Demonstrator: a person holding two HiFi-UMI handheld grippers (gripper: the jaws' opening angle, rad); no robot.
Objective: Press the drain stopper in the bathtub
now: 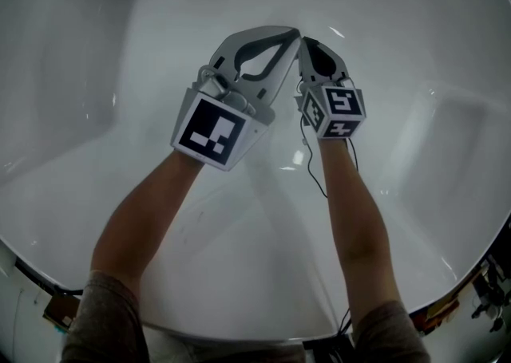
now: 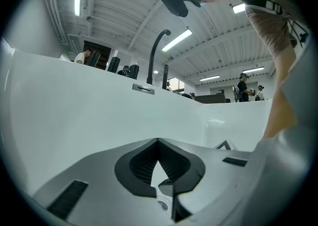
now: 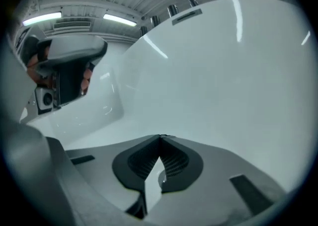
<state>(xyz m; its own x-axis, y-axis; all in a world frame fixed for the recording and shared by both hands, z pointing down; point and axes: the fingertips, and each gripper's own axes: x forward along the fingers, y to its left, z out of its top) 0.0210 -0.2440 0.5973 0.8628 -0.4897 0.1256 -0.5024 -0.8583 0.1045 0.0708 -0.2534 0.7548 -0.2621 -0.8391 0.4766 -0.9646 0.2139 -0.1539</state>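
Both tools are down inside the bathtub [image 1: 96,74], upper centre of the frame. The left tool [image 1: 289,34] sits just left of the right tool [image 1: 306,42], their tips side by side. In the left gripper view, the drain stopper [image 2: 163,205] lies just below that tool's tips, and the faucet [image 2: 155,53] stands on the rim behind.

1. The bathtub [image 1: 112,42] is white and glossy. It has smooth curved walls and a rounded floor, and thin streaks of light reflect on it.
2. The drain stopper [image 2: 162,203] lies on the tub floor. Only a small round metallic part shows, through the narrow opening under the joined tips of the left gripper [image 2: 158,140].
3. Most of the stopper is covered, so I cannot tell if it stands up or is pushed down.
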